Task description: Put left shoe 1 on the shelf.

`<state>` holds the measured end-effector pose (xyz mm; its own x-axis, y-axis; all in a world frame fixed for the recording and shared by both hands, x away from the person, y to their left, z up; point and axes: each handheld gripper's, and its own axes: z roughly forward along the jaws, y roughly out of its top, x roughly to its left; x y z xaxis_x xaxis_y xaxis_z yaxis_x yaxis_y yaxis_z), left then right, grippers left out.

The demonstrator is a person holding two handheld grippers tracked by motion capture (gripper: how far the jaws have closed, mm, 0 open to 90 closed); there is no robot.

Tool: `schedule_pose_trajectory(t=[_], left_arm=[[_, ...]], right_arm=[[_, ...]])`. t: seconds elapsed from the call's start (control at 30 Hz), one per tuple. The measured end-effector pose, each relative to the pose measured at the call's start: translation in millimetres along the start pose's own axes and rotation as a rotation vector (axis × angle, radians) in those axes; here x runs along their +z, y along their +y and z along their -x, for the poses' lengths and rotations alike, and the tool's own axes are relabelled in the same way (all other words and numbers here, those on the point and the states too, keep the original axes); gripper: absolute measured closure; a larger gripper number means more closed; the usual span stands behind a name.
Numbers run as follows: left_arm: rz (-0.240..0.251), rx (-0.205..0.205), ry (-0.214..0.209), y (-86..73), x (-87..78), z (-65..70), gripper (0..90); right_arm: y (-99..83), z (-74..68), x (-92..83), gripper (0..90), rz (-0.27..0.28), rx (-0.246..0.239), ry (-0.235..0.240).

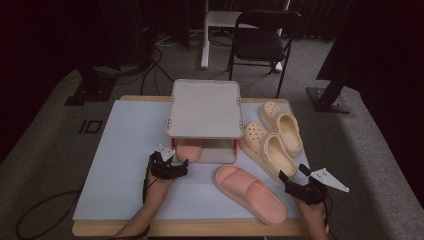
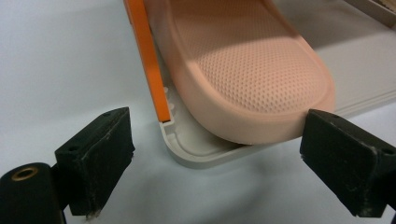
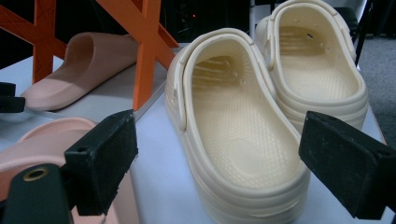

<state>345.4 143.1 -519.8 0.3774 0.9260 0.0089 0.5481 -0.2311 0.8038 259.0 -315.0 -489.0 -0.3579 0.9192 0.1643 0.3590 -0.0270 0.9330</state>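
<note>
Clearly the work in hand is the pink slide [image 2: 252,70] resting on the lower shelf of the grey two-tier rack [image 1: 205,107], its heel end poking out over the shelf's front rim, just beside the rack's orange upright [image 2: 149,60]. The left claw [image 2: 219,163] sits right in front of that heel with its two black blocks standing wide apart, one off to each side and neither pressing on the slide; the right-hand block is very close to the heel's edge, though I cannot tell if it brushes it.

By the look of it this is moulded foam: light, a little springy, with a dimpled footbed and a smooth rounded rim. It should give under a squeeze rather than crack, and its matte skin ought to hold well. The heel rim, pinched across its width, seems the sensible place, as it is the part clear of the rack.

Its mate, a second pink slide [image 1: 250,192], lies on the surface in front of the rack. Two cream clogs [image 3: 233,140] stand side by side to the rack's right, and the right claw [image 1: 292,177] hovers before the nearer one, blocks apart, holding nothing.
</note>
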Motion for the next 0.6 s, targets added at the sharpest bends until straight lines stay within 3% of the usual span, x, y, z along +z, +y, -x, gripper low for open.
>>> schedule_pose_trajectory(t=[0.17, 0.3, 0.47, 0.53, 0.6], left_arm=[[0.023, -0.011, -0.03, -1.5, -3.7, -1.9, 9.6], [0.06, 0.018, -0.015, -2.6, -15.1, -2.6, 7.3], [0.097, 0.027, -0.093, -6.4, -35.7, -11.8, 7.3], [0.103, 0.027, -0.103, -9.1, -42.6, -15.8, 7.4], [0.111, 0.021, -0.147, -12.4, -49.5, -21.6, 7.3]], right_arm=[[1.7, -2.3, 0.5, 11.0, -0.007, -0.018, 0.014], [6.9, -3.5, 1.0, 11.0, -0.007, -0.035, 0.043], [10.7, -1.7, 3.1, 11.0, -0.021, -0.06, 0.036], [11.8, -0.1, 4.0, 11.1, -0.028, -0.054, 0.034], [12.7, 2.9, 5.2, 11.1, -0.032, -0.046, 0.039]])
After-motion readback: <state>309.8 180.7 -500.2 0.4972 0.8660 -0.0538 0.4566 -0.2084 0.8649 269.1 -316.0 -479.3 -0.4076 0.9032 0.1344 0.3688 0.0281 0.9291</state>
